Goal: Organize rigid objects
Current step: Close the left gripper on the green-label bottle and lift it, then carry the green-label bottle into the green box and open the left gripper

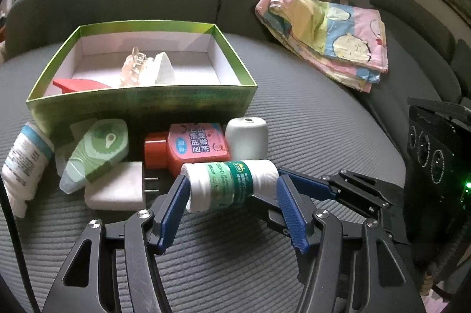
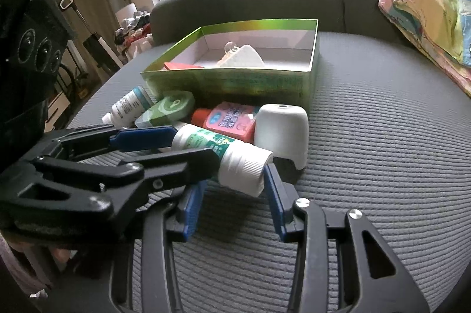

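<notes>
The left claw grasps the white plastic bottle with a green label endwise, lifted at frame centre, long axis crosswise; the right claw, released, sits under its cap end.

The left gripper is pointing downward, its blue pads pressing both ends of what it holds. The right gripper is crossing beneath it, jaws standing apart.

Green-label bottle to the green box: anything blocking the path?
Yes. The pink disinfectant bottle and white cap-shaped piece lie between the green-label bottle and the green box; its near wall also stands in the way.
</notes>
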`<move>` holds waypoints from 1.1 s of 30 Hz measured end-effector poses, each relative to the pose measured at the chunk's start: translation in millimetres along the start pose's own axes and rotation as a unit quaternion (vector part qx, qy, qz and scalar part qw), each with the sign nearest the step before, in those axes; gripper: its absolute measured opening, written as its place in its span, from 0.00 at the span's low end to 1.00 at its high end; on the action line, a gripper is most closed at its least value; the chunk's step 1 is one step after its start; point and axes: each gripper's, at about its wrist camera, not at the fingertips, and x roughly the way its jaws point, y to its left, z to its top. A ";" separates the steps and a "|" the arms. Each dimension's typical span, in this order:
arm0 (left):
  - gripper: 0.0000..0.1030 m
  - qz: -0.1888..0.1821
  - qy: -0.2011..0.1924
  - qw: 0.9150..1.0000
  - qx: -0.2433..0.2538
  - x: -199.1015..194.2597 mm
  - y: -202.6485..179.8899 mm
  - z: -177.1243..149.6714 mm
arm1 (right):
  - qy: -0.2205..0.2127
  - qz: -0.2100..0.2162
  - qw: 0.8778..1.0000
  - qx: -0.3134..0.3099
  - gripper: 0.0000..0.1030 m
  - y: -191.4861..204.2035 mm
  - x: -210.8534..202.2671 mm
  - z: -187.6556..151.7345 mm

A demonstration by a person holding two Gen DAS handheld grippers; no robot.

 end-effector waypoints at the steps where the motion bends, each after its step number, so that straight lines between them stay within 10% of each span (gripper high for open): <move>1: 0.60 0.000 -0.001 1.000 0.001 0.3 -0.3 0.1 | 0.000 0.000 1.000 0.001 0.39 0.2 0.3 -0.4; 33: 0.60 0.011 -0.047 0.999 0.014 -32.1 13.8 44.2 | -0.038 0.004 0.999 -0.013 0.39 20.0 -9.2 52.8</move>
